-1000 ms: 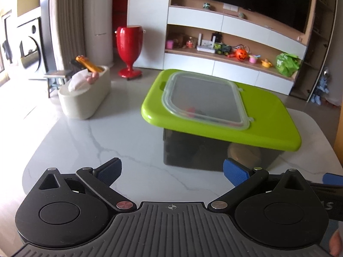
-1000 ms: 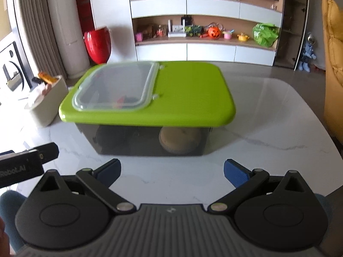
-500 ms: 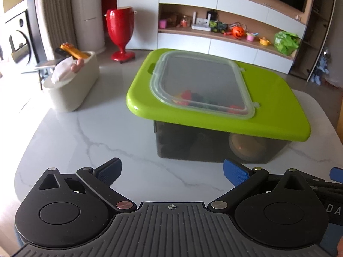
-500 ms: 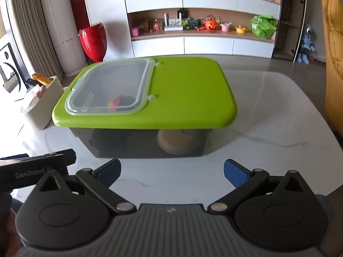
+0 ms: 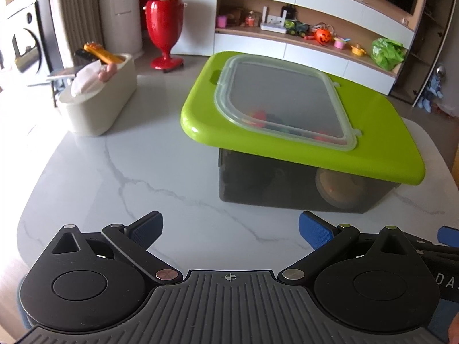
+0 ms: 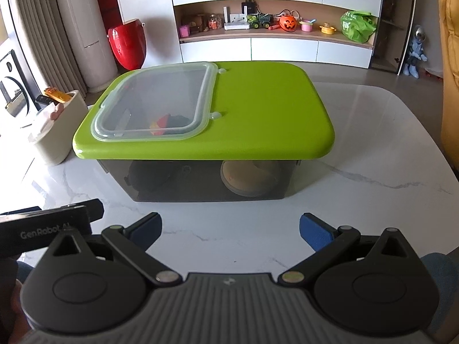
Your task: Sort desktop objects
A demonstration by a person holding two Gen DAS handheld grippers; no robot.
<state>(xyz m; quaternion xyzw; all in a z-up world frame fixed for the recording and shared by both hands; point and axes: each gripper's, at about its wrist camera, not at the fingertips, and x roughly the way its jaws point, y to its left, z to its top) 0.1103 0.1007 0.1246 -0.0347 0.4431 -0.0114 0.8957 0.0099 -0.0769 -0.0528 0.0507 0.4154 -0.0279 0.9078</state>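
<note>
From the left wrist view, the left tongs (image 5: pixel 229 226) hung wide open and empty above the white marble-veined table (image 5: pixel 129 172), their blue ribbed pads well apart. Ahead stood a smoky, translucent storage box (image 5: pixel 287 183) under a glossy lime-green lid (image 5: pixel 373 132) with rounded corners; a clear, soft-edged plastic hatch (image 5: pixel 284 100) lay flat in the lid's left half, and red and dark toys showed blurred beneath it. A round tan object (image 5: pixel 338 185) pressed against the box's right end wall from inside. Well to the left sat an oval cream tissue holder (image 5: pixel 100 100) with white tissue and an orange-yellow item poking out. Beyond the table stood a red goblet-shaped vase (image 5: pixel 165 28) on the floor and a white shelf unit (image 5: pixel 301 40) carrying small toys. From the right wrist view, the right tongs (image 6: pixel 229 226) were likewise spread wide with nothing between them, facing the box's long side (image 6: pixel 200 180); the lid (image 6: pixel 272 109) overhung it on all sides. The left tool's black body intruded at the lower left, and a yellow sofa (image 6: pixel 450 57) edged the right.
</note>
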